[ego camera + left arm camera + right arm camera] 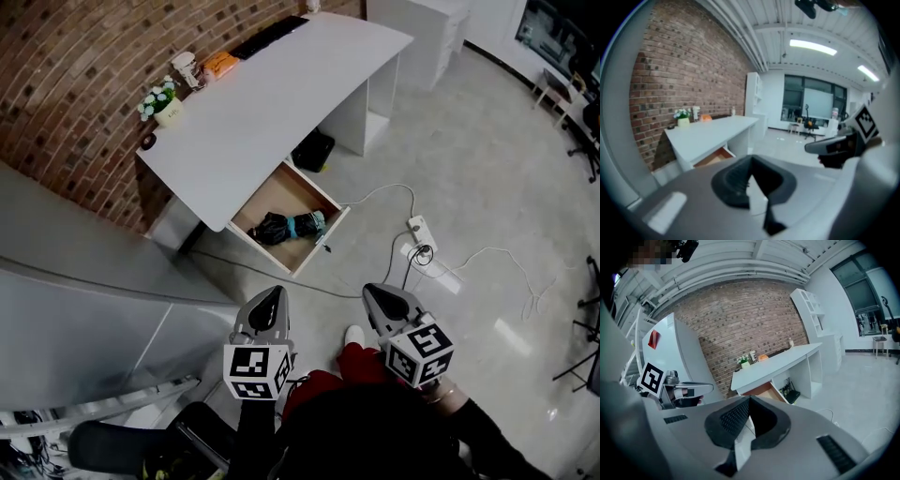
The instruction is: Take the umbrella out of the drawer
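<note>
A brick wall (pixel 84 66) is seen behind a long white desk (pixel 272 103), and pale grey floor (pixel 469 169) is spread out to the right of it. A wooden drawer (pixel 279 194) is pulled out from under the desk's near edge and is left fully open. In the head view, the left gripper (pixel 270 298) and the right gripper (pixel 380 295) are held side by side low in the picture, well apart from the drawer and pointed towards it. In each gripper's own view the jaws are seen pressed together with nothing between them. The umbrella (pixel 286 227), folded, black with a teal band, is laid across the drawer's front part. A white power strip (pixel 422 232) with cables is laid on the floor to the right of the drawer. A small potted plant (pixel 161 101) and a cup (pixel 186 67) are set along the desk's wall side.
</note>
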### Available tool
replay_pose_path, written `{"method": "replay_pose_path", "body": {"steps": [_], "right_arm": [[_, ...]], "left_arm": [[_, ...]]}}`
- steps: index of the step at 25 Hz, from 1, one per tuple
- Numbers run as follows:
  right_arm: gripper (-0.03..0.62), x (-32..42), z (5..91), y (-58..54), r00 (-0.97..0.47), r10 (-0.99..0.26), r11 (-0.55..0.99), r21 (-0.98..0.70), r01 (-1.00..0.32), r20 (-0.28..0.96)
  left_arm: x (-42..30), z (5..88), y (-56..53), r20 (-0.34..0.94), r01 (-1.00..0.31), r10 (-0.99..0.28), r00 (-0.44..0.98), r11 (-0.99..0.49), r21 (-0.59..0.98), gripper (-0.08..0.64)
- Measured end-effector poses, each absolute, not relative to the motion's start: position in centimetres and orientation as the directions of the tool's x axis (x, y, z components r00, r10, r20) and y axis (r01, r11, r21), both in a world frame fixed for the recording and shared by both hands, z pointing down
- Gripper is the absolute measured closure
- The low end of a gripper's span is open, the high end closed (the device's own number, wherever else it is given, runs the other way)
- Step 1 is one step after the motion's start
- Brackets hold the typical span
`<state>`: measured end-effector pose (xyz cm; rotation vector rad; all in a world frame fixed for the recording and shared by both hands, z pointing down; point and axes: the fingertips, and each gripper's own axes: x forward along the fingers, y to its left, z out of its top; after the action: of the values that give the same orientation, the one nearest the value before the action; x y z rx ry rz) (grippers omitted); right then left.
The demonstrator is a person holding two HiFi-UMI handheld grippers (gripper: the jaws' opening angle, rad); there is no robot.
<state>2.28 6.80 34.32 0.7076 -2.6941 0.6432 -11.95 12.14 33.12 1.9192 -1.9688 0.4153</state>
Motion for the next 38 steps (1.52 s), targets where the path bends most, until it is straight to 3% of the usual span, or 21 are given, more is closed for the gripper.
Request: {"method": "replay_pose_path", "body": {"steps": [8,15,22,32,38], "right_arm": [[0.594,2.9,34.3,2.8,-0.829,-0.436,0.747,-0.374,-0.55,0.35],[0.594,2.6,35.0,0.1,-0.8,-0.48,0.698,-0.397,-0.597,0.359],[0.594,1.2,36.8,-1.8,-0.747,-0.521,0.633,-0.4,-0.663,0.412],[0.594,-3.5,40.4,-4.4,-0.681,-0.556,0.508,-0.453,-0.733,0.478],[0.594,-6.4,42.9,-4.8,-0.659,-0.535,0.438,-0.493,-0.752,0.529]], "left_arm": [[-13.6,34.0,8.3,0.513,-0.998,-0.856,-0.057,0.044,-0.038,0.557],[-15.2,36.0,4.0,0.58,-0.991,-0.814,-0.026,-0.054,-0.12,0.554],[-16.8,40.4,-0.3,0.661,-0.984,-0.746,0.074,-0.164,-0.075,0.5],[-19.7,47.6,-4.9,0.799,-0.94,-0.568,0.197,-0.341,-0.01,0.338],[-21.1,51.7,-6.3,0.859,-0.91,-0.458,0.23,-0.413,0.023,0.299]]}}
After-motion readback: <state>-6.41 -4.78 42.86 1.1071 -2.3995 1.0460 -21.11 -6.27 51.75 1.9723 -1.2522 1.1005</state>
